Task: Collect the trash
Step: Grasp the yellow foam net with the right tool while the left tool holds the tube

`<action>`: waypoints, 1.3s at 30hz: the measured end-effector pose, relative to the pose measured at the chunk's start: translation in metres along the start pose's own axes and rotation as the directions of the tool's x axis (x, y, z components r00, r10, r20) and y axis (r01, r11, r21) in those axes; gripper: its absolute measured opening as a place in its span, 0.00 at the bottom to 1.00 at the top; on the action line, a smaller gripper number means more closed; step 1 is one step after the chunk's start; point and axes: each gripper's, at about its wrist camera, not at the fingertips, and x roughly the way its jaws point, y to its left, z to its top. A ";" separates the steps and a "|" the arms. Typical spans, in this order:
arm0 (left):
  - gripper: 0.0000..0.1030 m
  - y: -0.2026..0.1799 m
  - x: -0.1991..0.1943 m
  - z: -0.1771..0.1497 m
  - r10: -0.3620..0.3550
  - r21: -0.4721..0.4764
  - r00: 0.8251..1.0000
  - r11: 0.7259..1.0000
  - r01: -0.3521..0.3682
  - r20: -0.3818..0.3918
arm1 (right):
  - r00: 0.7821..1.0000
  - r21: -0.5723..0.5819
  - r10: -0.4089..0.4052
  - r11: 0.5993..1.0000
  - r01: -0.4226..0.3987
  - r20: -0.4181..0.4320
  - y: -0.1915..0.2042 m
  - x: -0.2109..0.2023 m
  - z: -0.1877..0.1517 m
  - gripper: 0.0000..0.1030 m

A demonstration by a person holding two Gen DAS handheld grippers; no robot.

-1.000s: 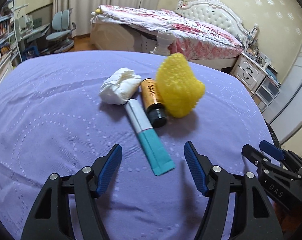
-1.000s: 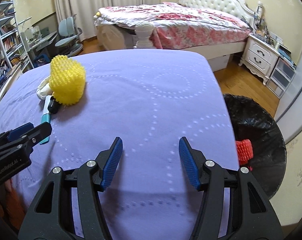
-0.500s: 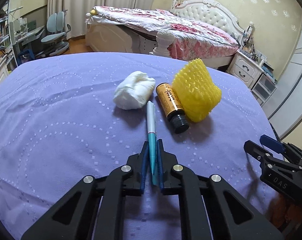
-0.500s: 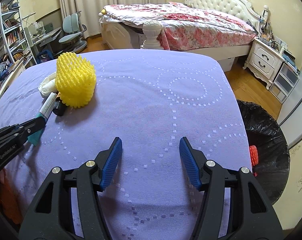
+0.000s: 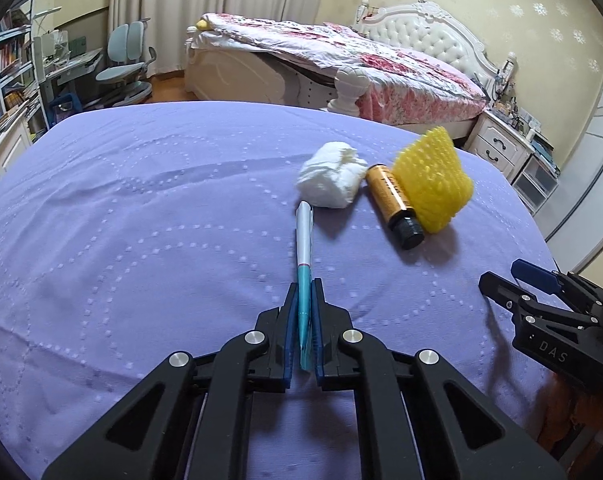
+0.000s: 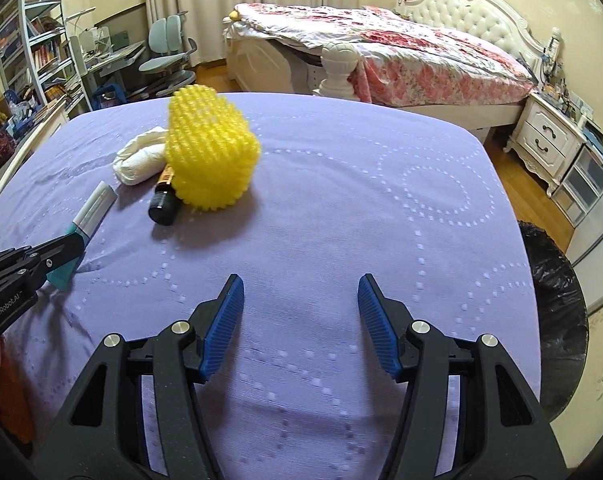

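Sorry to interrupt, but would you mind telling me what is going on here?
Someone is clearing trash off a purple-covered table. The left claw is shut on a teal-and-white tube. The right claw is open and empty. A white wad, brown bottle and yellow foam net lie there; a black-lined bin stands alongside.

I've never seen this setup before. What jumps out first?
The bright yellow foam net stands out mid-table on the purple tablecloth, touching a small brown bottle beside a white tissue wad. Nearer, the left hand-held gripper pinches a teal-and-white tube; the right hand-held gripper is open.
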 end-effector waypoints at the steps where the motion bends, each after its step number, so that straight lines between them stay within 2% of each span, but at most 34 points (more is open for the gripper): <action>1: 0.08 0.004 -0.001 0.001 0.004 -0.005 1.000 1.000 -0.004 0.003 | 1.000 -0.004 0.002 1.000 -0.002 0.000 0.003 0.000 0.001 0.57; 17: 0.08 0.047 0.006 0.018 0.045 -0.071 0.999 0.997 -0.044 0.002 | 1.000 -0.054 0.011 0.998 -0.010 0.003 0.042 0.020 0.028 0.57; 34: 0.08 0.055 0.006 0.026 0.036 -0.068 0.999 0.997 -0.035 0.013 | 0.999 -0.041 0.018 0.999 -0.017 0.032 0.056 0.037 0.057 0.57; 35: 0.08 0.055 0.005 0.026 0.036 -0.067 0.999 0.997 -0.034 0.017 | 0.999 -0.038 0.022 0.999 -0.021 0.029 0.056 0.038 0.059 0.54; 36: 0.08 0.055 0.004 0.026 0.036 -0.065 0.999 0.997 -0.034 0.022 | 0.999 -0.034 0.029 0.999 -0.028 0.026 0.056 0.039 0.060 0.46; 39: 0.08 0.055 0.001 0.026 0.031 -0.063 0.999 0.998 -0.029 0.042 | 0.999 -0.028 0.037 0.999 -0.036 0.023 0.054 0.039 0.059 0.36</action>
